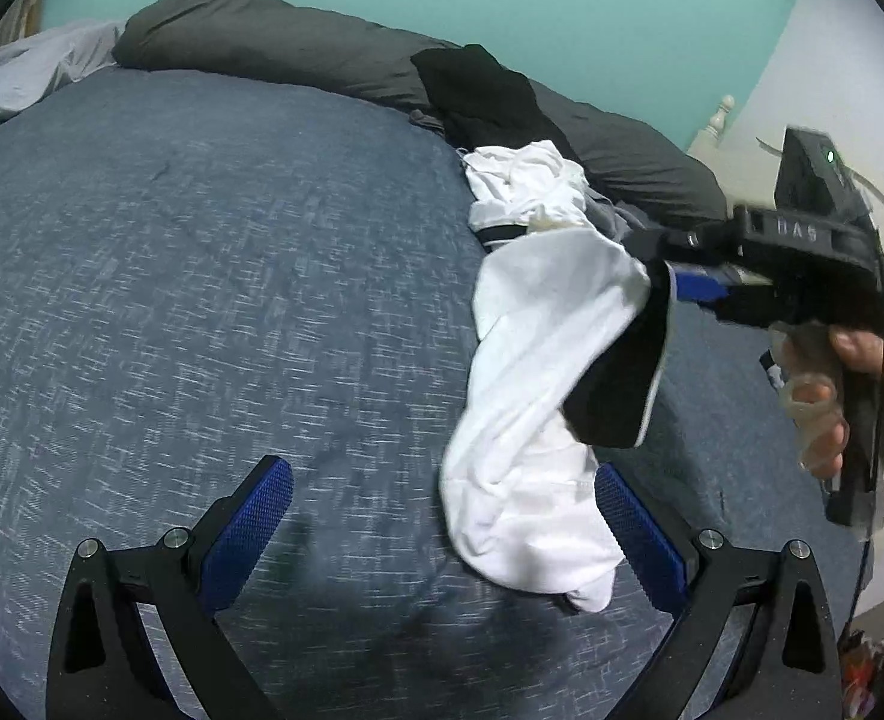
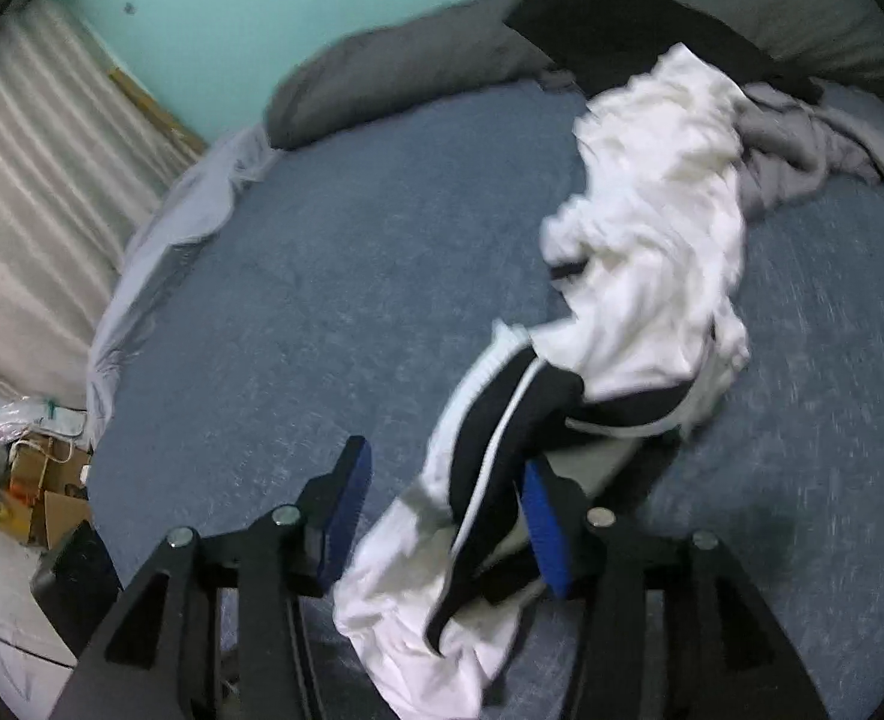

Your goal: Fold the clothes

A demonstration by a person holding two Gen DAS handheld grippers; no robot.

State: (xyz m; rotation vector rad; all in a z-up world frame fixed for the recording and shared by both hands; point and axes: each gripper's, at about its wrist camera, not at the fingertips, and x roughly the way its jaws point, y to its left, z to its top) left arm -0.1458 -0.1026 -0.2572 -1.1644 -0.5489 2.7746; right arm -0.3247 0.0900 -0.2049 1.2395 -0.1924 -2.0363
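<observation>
Teal walls and a blue-grey bed (image 1: 171, 276) frame this moment; a long dark pillow lies along the far edge. On that bed sits my work: a white garment with black panels and white stripes (image 1: 538, 372), twisted and bunched, part of it raised off the bedspread and the rest trailing back toward a heap of other clothes (image 2: 802, 144), grey and black, near the pillow.

I judge the step to be the very start of one fold: pulling this piece free of the heap and getting it spread flat. Nothing is laid out yet; the cloth is a rope of creases.

My right tool (image 2: 442, 516) has its jaws roughly half apart. The striped part of the garment hangs between them. It lies against the right-hand blue pad (image 2: 547, 528), while the left pad stands clear of it, so I cannot call this a firm clamp; the cloth looks draped or caught there. From the left wrist view, a black flap dangles from that tool's tip.

My left tool (image 1: 442, 534) stands wide apart and holds nothing. The white lower end of the garment hangs just beside its right finger (image 1: 640, 540); whether it touches, I cannot tell.

Next, I think I must find two matching edges or corners, one per tool, then draw them apart and lower the garment smooth onto open bedspread. The risk is the loose cloth slipping off before I have a second hold.
</observation>
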